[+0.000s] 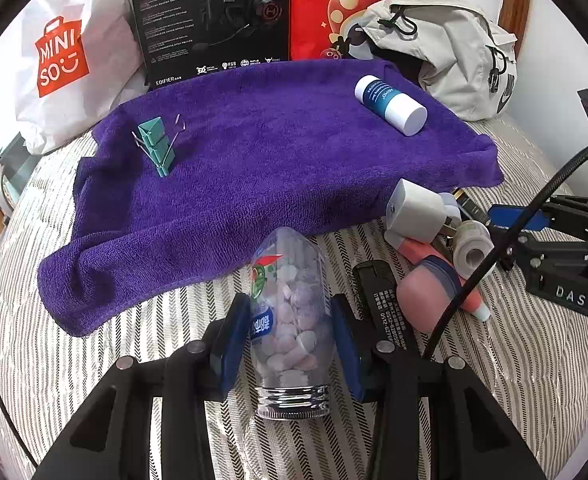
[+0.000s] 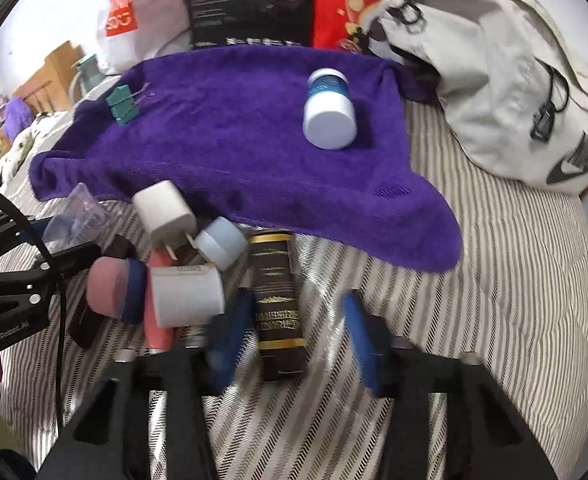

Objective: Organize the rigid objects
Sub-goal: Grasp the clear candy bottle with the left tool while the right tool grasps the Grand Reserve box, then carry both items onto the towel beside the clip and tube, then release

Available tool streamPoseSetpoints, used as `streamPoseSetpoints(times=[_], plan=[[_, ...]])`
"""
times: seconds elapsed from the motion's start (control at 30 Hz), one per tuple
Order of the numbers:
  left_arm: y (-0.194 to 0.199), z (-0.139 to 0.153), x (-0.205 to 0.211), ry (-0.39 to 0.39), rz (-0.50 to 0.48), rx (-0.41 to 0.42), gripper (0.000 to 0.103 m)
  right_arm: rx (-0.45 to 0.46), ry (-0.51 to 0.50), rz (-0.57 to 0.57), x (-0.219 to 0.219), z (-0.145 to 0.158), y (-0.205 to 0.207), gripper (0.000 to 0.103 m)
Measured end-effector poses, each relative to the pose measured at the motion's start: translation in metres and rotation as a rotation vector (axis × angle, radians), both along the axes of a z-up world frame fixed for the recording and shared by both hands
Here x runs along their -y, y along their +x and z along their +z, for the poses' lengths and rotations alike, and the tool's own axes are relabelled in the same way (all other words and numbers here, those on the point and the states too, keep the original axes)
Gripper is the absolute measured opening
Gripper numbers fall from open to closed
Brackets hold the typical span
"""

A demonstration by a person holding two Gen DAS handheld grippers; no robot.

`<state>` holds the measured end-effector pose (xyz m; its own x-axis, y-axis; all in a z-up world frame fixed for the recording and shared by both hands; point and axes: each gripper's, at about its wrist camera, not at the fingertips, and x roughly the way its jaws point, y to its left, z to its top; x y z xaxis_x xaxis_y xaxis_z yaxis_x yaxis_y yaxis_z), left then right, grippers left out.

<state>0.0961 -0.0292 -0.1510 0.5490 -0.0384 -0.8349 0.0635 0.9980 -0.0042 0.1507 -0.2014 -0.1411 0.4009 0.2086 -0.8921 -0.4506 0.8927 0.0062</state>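
A clear bottle of pale tablets lies on the striped bedding, and my left gripper is shut on it, its blue pads pressed to both sides. In the right wrist view my right gripper stands open around a dark gold-lettered can, with a gap on the can's right side. A purple towel carries teal binder clips at its left and a white and blue bottle at its right. The frame is motion-blurred.
A pile sits beside the can: white charger plug, white roll, pale blue cap, pink tube, pink and navy piece, black block. A grey backpack, boxes and a white shopping bag line the back.
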Motion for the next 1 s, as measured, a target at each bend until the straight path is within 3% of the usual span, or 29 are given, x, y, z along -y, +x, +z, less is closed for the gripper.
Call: streamPoseSetpoints(times=[0.07,0.2,0.4,0.67,1.0], plan=[[0.0,0.0,-0.001,-0.005,-0.004,0.001,0.039,-0.012,0.006,0.002,0.003,0.0,0.001,0.024],[-0.003,0.001,-0.005,-0.005,-0.003,-0.018,0.039,-0.064,0.011,-0.012,0.016,0.0,-0.002,0.023],[-0.003,-0.001,-0.003,0.005,0.006,0.014,0.039,-0.038,-0.002,-0.027,0.014,-0.001,-0.009,0.024],[-0.013,0.012,-0.024,-0.042,0.04,0.02,0.039,-0.098,0.064,-0.038,0.025,0.007,-0.008,0.023],[-0.013,0.037,-0.058,-0.134,0.08,0.045,0.038,-0.068,0.109,-0.003,0.024,0.038,-0.006,0.023]])
